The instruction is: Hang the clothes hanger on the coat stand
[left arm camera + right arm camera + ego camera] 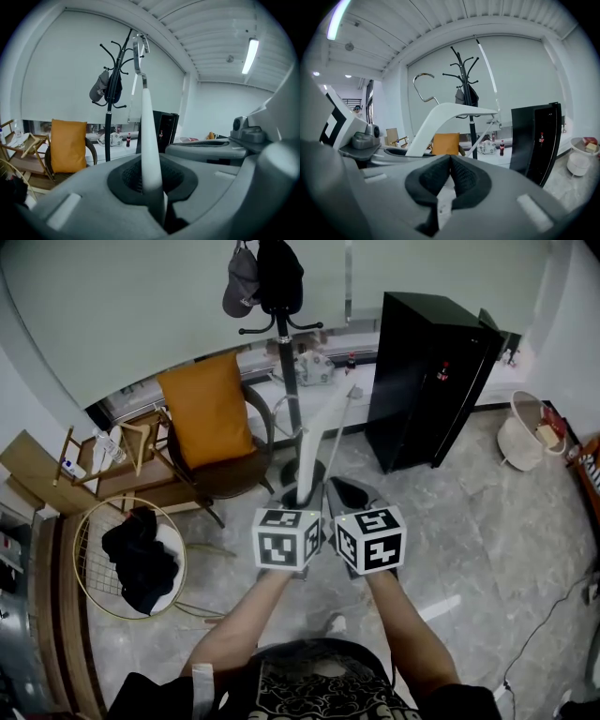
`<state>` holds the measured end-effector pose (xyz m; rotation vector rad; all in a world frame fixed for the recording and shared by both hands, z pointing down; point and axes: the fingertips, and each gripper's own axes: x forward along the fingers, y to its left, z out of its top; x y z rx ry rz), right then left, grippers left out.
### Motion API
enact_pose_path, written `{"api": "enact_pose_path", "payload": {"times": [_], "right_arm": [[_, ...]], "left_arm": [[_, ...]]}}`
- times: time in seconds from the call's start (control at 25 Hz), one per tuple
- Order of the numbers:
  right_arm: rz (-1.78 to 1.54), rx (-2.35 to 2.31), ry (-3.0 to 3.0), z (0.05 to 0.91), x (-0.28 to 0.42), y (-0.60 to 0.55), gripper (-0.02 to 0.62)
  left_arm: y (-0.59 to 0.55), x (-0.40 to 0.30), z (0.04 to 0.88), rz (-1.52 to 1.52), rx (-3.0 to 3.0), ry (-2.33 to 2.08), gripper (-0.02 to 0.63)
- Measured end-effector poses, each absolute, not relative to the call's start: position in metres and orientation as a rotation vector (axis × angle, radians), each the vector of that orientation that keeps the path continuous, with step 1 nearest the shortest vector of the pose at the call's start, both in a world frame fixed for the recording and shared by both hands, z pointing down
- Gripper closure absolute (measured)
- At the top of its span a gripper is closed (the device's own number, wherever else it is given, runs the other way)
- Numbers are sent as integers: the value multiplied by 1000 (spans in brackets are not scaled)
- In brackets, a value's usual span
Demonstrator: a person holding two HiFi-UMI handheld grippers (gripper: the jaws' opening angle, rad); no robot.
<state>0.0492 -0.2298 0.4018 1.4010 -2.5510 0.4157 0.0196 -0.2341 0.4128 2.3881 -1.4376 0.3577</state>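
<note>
A white clothes hanger [323,427] rises from my left gripper [302,491] toward the black coat stand [286,362], which carries a grey cap [242,282] and a dark bag on its top hooks. In the left gripper view the jaws are shut on the end of one hanger arm [146,131], and the metal hook [138,51] shows high up beside the stand [109,122]. My right gripper [342,491] is held close beside the left one. Its pads [461,171] meet with nothing between them. The hanger [440,115] passes in front of it, to the left of the stand [471,122].
A chair with an orange cushion [206,413] stands left of the stand's base. A black cabinet [427,381] is to the right and a white basket [525,437] further right. A round wire basket [84,549] with dark clothes sits on the floor at left, behind it a wooden rack [94,460].
</note>
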Motion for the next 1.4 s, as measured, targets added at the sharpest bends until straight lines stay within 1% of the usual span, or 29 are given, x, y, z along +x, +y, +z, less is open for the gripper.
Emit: {"api": "enact_pose_path", "payload": {"times": [0.24,0.6,1.04,1.4], "right_arm": [[421,1386,-2569,403,86,-256,595],[429,1361,-2585,404,103,-282,595],[416,1364,-2550,416,91,-334,595],[424,1427,-2491,417,55,-410,595]], "left_arm": [[-258,58,412,364,2392,-1457,566],[-282,77,415,385,2385,-1462,566],[-337,64,427,366,2388,-1437,566],[-417,24,429,361,2405,-1371,566]]}}
